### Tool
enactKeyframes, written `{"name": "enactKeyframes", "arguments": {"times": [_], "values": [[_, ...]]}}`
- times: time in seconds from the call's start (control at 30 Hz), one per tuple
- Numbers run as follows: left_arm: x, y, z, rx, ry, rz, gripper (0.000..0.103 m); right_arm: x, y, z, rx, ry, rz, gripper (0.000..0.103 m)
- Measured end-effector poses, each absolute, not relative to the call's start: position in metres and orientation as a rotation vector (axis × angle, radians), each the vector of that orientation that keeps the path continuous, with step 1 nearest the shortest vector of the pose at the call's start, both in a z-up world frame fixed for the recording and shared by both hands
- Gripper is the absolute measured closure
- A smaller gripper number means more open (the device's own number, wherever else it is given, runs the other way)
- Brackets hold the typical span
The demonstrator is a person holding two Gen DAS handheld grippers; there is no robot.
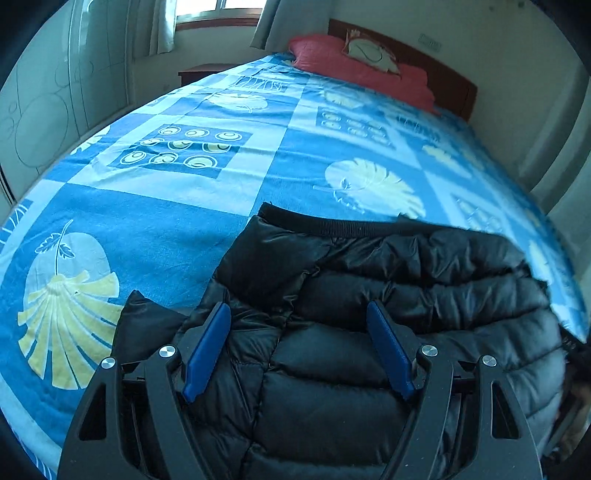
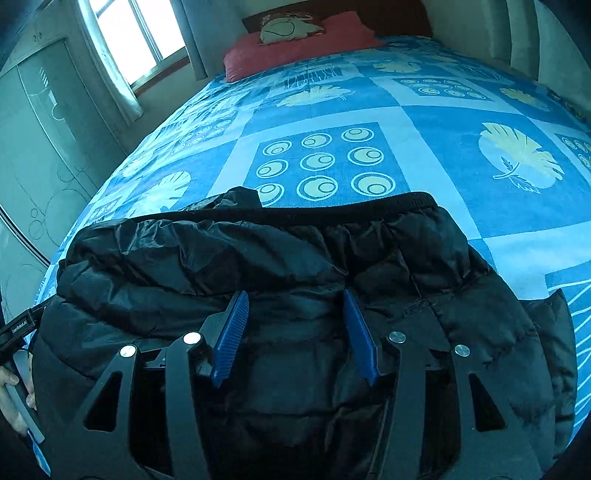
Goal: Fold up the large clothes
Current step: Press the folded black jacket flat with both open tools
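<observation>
Black quilted jacket (image 1: 388,306) lies folded on the near end of the bed (image 1: 177,206), and we hold both grippers just above it. Its ribbed hem (image 2: 295,210) runs across the far edge of the bundle, with the shiny padded panels stacked toward us. On the left side a dark corner of the garment (image 1: 144,325) sticks out onto the bedspread.

Our left gripper (image 1: 299,306) has its jaws wide apart, the blue pads (image 1: 208,350) standing clear of the fabric with nothing pinched between them. Our right gripper (image 2: 293,295) is apart too, though less wide — its blue pads (image 2: 231,338) hang over the jacket's crumpled top layer without pressing on it. Whether the pad tips brush the cloth we cannot tell.

The bedspread is blue with pale leaf and circle prints. At the head of the bed lies a red pillow (image 2: 295,48) with a smaller cream cushion (image 2: 284,29) on top — beyond them, a dark wooden headboard (image 1: 443,70). A window (image 2: 129,40) with light curtains sits to the left, beside a pale wardrobe (image 2: 44,147). In the right wrist view a hand (image 2: 14,402) shows at the lower left edge, gripping a handle.
</observation>
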State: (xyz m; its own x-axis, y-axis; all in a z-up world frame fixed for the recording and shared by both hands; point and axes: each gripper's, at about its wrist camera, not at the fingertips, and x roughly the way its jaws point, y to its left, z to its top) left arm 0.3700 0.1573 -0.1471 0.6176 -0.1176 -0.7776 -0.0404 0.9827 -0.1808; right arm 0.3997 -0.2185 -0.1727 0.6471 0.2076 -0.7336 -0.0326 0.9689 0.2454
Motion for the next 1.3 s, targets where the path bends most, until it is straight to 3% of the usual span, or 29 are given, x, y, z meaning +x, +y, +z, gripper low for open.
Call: {"name": "enactKeyframes", "arguments": {"times": [0.37, 0.63, 0.87, 0.93, 1.1, 1.3], "values": [[0.341, 0.089, -0.078, -0.123, 0.751, -0.222, 0.029, 0.384, -0.177, -0.121, 0.208, 0.769, 0.236, 0.051], [0.389, 0.045, -0.146, -0.032, 0.951, -0.182, 0.027, 0.409, -0.134, -0.161, 0.074, 0.874, 0.228, 0.05], [0.354, 0.073, -0.112, -0.041, 0.893, -0.201, 0.028, 0.381, -0.178, -0.132, 0.147, 0.804, 0.247, 0.049], [0.341, 0.099, -0.105, -0.065, 0.858, -0.162, 0.028, 0.375, -0.207, -0.128, 0.187, 0.782, 0.194, 0.043], [0.346, 0.152, -0.131, -0.203, 0.908, -0.114, 0.028, 0.387, -0.248, -0.165, 0.305, 0.858, 0.128, 0.043], [0.36, 0.127, -0.149, -0.055, 0.91, -0.061, 0.027, 0.395, -0.24, -0.171, 0.266, 0.858, 0.108, 0.039]]}}
